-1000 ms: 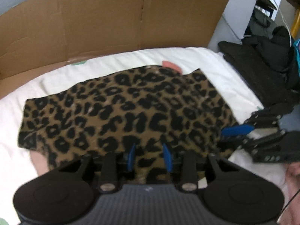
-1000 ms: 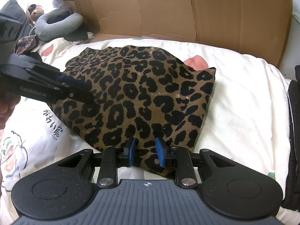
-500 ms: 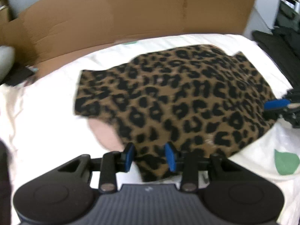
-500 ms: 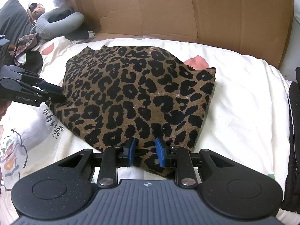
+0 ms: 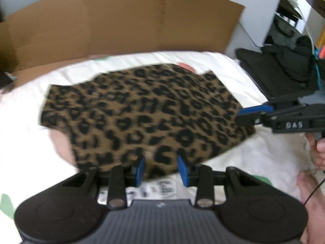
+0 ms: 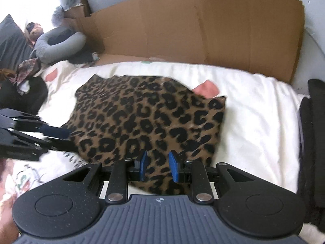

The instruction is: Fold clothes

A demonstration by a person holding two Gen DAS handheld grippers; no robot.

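Both tools (image 5: pixel 161 170) (image 6: pixel 158 167) agape, empty.

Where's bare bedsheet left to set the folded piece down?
Free: sheet between the leopard garment and the black pile; also the strip before the cardboard. Crowded: left side, with the left gripper, dark clothes and neck pillow.

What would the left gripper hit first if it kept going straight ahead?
Probably the folded leopard-print garment: the left gripper points over its near edge with open jaws. Its height above the fabric is unclear.
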